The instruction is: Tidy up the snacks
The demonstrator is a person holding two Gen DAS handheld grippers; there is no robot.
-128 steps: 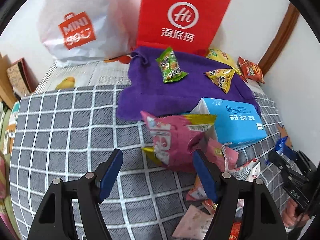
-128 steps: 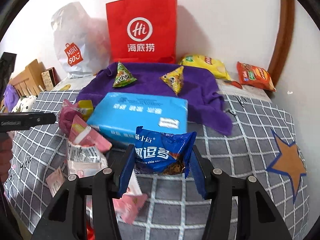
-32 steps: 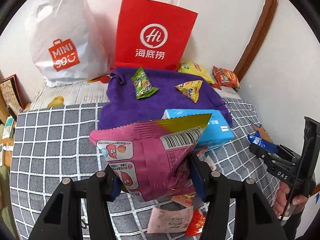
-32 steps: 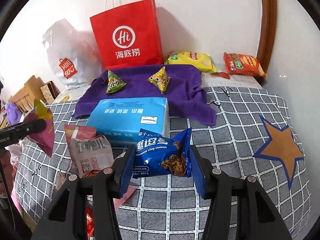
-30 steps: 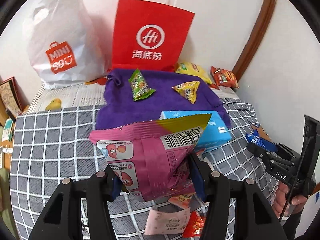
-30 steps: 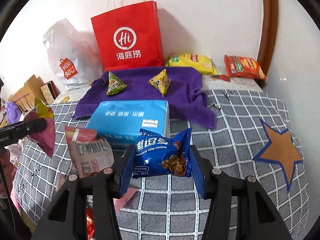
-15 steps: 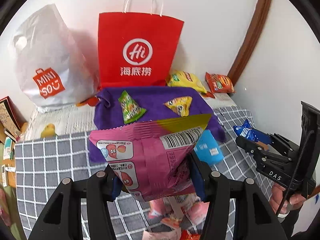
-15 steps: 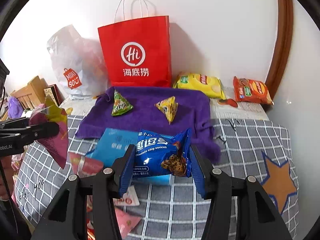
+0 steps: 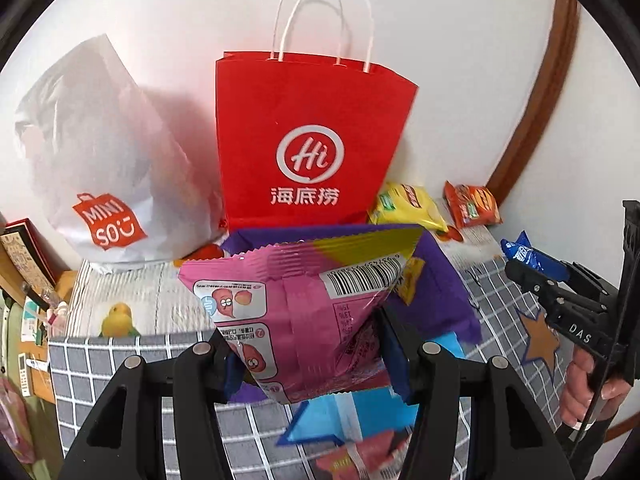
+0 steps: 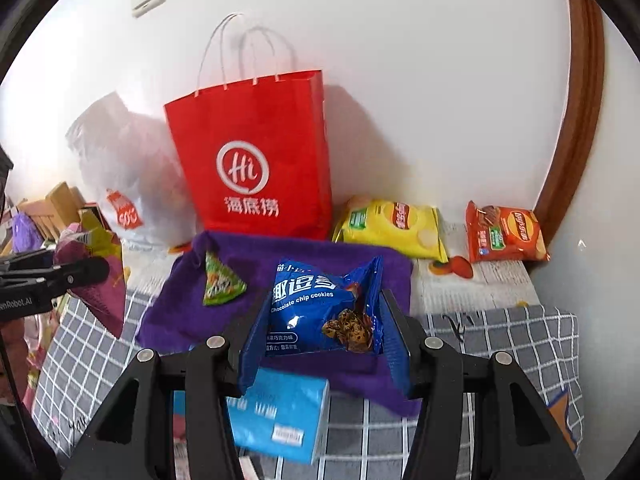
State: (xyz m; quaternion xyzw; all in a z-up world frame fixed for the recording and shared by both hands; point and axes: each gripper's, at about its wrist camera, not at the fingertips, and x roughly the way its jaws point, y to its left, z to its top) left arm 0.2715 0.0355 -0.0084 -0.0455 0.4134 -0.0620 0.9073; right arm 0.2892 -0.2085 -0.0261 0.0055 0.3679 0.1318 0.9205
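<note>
My left gripper [image 9: 312, 356] is shut on a pink snack bag [image 9: 304, 304] with a yellow corner and a barcode, held up above the bed in front of the red paper bag [image 9: 308, 140]. My right gripper [image 10: 322, 344] is shut on a blue chocolate chip cookie pack [image 10: 320, 308], raised over the purple towel [image 10: 240, 316]. The red paper bag [image 10: 256, 160] stands upright against the wall, its mouth at the top. A green triangular snack [image 10: 220, 280] lies on the towel. The left gripper with its pink bag [image 10: 96, 272] shows at the left of the right wrist view.
A white plastic shopping bag [image 9: 100, 152] stands left of the red one. Yellow [image 10: 392, 228] and orange [image 10: 504, 232] chip bags lie by the wall at right. A blue tissue pack [image 10: 276, 416] and loose snack packets [image 9: 360, 456] lie on the grey checked bedcover [image 10: 500, 344].
Both grippers have risen and moved toward the red paper bag with their packs still held. The bag now looms larger, and the blue tissue pack has slid low in both views.
</note>
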